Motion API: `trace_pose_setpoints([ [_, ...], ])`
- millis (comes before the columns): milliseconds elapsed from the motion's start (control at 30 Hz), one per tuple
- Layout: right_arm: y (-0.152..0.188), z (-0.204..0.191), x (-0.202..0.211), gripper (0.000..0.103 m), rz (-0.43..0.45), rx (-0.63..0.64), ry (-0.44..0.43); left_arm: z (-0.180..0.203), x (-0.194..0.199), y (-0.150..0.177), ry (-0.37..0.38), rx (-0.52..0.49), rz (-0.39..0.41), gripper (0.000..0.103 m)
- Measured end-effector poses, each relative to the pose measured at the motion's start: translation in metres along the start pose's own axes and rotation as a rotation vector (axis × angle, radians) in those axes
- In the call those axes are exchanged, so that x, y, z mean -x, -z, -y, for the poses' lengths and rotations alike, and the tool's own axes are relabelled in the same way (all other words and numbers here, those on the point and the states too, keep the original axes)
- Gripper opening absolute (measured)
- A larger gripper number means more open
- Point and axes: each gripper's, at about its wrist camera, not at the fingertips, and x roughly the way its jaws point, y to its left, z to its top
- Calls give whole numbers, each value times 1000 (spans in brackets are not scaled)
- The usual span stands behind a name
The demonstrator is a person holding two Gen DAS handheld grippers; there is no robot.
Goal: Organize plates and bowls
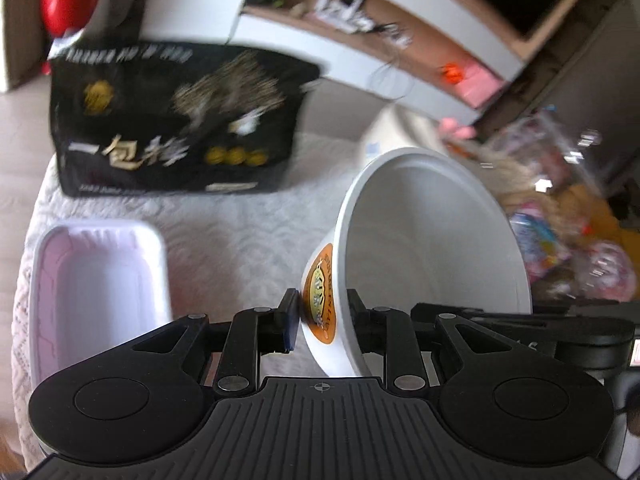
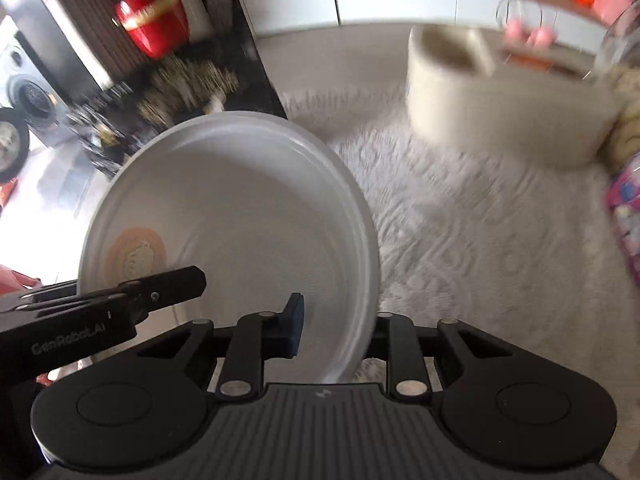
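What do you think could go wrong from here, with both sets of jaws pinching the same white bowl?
1. The left gripper and right gripper each pinch only the thin wall of the white bowl; uneven pulling could flex it or make it slip.
2. The bowl is tilted above the lace tablecloth; if dropped it could roll off.
3. The rectangular white tray sits close by and could be knocked.

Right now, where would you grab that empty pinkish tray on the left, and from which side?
Grip the pinkish tray by its thin upright rim, coming from above with one finger inside and one outside. It sits open side up on the white tablecloth, its walls too far apart to span.
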Motion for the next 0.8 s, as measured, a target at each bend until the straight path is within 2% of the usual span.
trace_pose_setpoints([
  [100,14,11,48,23,69,22,3,31,27,8,55,-38,15,26],
  [200,34,30,87,23,126,36,12,73,44,22,71,-122,14,26],
  [300,56,53,110,23,150,28,37,115,44,42,65,-184,-22,28],
  [433,83,89,122,24,141,-14,75,154,21,64,55,-225,-99,28],
  [567,105,120,104,24,86,-39,102,165,-14,82,35,-257,-174,26],
  [633,115,131,91,24,51,-61,99,159,-26,87,9,-231,-193,23],
  [700,121,138,84,24,53,-66,98,153,-23,88,-21,-210,-183,23],
  [733,122,140,83,24,68,-59,98,149,-20,86,-33,-213,-167,26],
  [800,124,141,84,24,97,-50,110,145,-10,84,-40,-219,-133,24],
])
